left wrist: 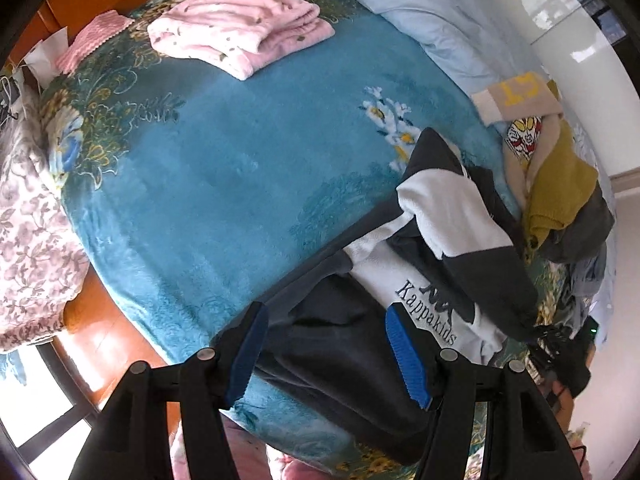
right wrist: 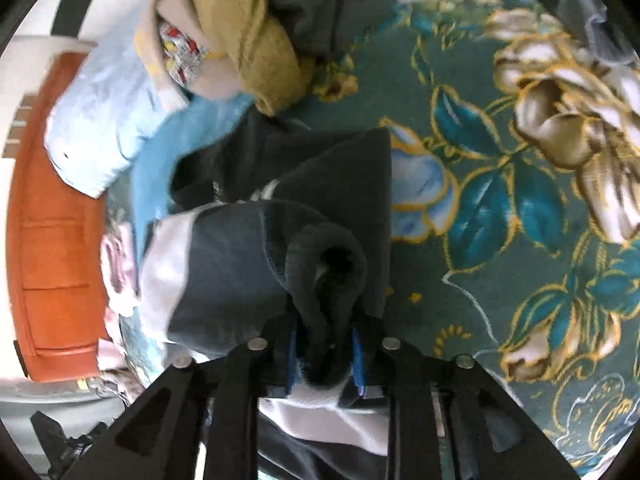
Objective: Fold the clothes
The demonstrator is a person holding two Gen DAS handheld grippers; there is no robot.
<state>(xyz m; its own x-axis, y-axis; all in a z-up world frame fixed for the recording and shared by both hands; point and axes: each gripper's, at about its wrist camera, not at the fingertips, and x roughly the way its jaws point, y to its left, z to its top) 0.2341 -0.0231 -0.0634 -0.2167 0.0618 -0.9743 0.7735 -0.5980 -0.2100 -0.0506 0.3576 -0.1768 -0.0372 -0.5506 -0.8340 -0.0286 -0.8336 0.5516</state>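
While the left tongs [left wrist: 326,354] hang over the near edge of the bed, their two blue pads [left wrist: 408,354] stand spread with nothing pinched, and the dark part of the sweatshirt [left wrist: 432,248] lies between and under them. That one navy-and-white sweatshirt runs from the tongs toward two o'clock, its long axis on that slant, a sleeve thrown across its lettered white chest. On the blue blanket [left wrist: 224,184] one folded pink garment [left wrist: 240,34] sits at eleven o'clock, well apart, and one loose pile of clothes [left wrist: 556,184] lies at three o'clock, just beside the sweatshirt. In the right wrist view, the right tongs [right wrist: 325,354] pinch a dark ribbed cuff [right wrist: 326,264], which bulges out toward twelve o'clock. The sleeve trails off toward ten o'clock. The same pile shows at twelve o'clock. The right hand is likely nearer for the next fold.
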